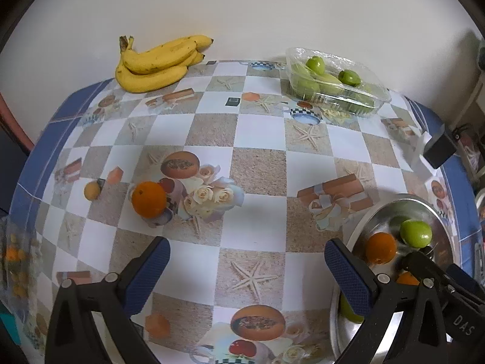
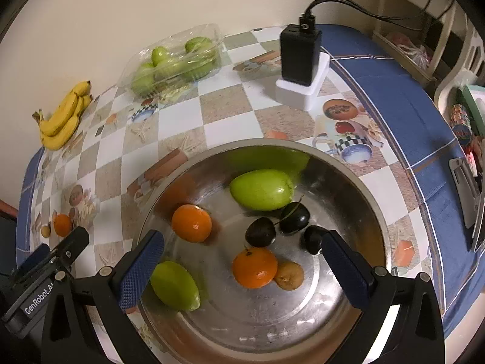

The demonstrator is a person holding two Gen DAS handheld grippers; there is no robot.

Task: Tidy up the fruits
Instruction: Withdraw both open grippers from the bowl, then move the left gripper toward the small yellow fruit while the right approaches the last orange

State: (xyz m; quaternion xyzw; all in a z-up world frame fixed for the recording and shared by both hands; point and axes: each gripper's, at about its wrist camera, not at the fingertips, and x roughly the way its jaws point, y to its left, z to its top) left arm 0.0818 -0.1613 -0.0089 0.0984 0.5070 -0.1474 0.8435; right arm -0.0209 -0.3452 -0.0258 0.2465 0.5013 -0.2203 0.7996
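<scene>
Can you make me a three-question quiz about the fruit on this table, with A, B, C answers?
1. Where is the bunch of bananas?
A. In the metal bowl
B. On the table by the wall
C. In the plastic box

2. How many oranges lie in the metal bowl?
A. Two
B. None
C. Five

3. How is the right claw?
A. Shut on an orange
B. Shut on a banana
C. Open, holding nothing

Answers:
1. B: the bananas lie on the tablecloth at the far edge, against the wall.
2. A: one orange sits on the left of the bowl and another orange nearer the middle.
3. C: its blue pads stand wide apart above the bowl, and neither one is pressing on a fruit.
</scene>
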